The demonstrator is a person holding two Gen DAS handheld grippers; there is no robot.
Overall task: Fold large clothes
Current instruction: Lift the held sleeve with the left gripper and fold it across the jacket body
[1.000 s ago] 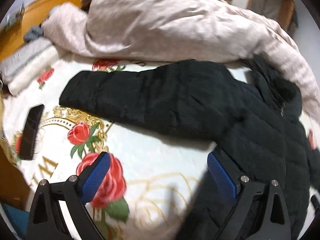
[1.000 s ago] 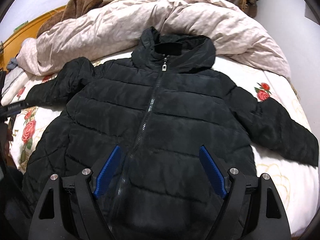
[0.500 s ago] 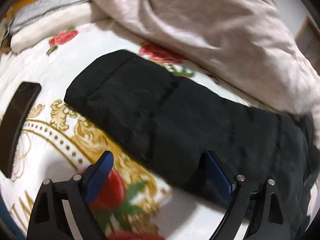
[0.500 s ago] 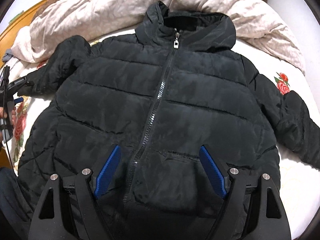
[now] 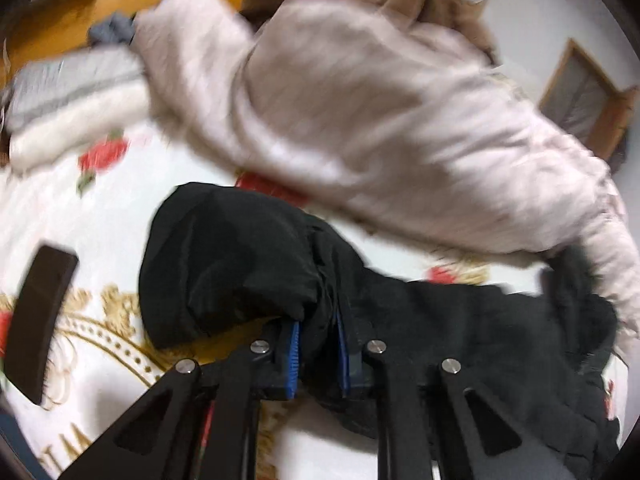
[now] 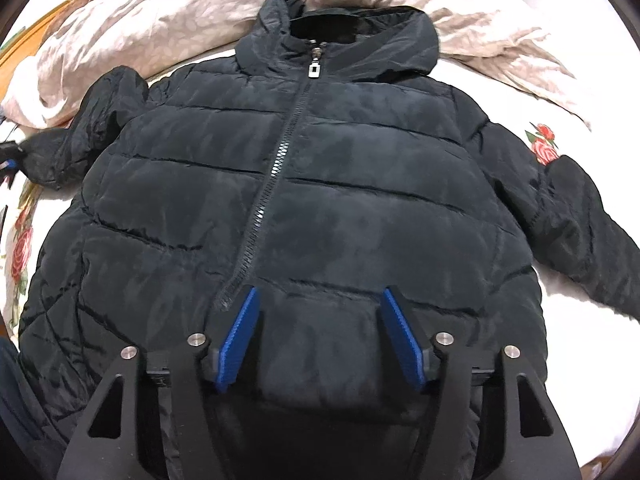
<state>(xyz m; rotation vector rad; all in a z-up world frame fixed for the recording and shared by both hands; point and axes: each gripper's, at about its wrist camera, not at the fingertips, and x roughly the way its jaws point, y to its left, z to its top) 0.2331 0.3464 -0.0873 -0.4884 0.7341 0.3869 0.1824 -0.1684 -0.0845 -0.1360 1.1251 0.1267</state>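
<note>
A black hooded puffer jacket [image 6: 320, 208] lies front up and zipped on the rose-print bed sheet [image 6: 580, 320], sleeves spread out. My left gripper [image 5: 316, 344] is shut on the jacket's left sleeve [image 5: 228, 264] near the cuff, and the sleeve end bulges up beyond the blue pads. In the right wrist view the left gripper [image 6: 8, 156] shows at the far left edge by that sleeve. My right gripper [image 6: 320, 340] is open, with its jaws spread over the jacket's lower front, right of the zipper [image 6: 276, 164].
A crumpled beige duvet [image 5: 380, 112] is heaped along the far side of the bed. A dark phone [image 5: 40, 320] lies on the sheet left of the sleeve. Folded grey and white fabric [image 5: 68, 104] lies at the far left by the wooden headboard [image 5: 80, 12].
My left gripper moved onto the left sleeve, closed on it near the cuff and lifted it. My right gripper moved lower and closer over the jacket front, still open.
</note>
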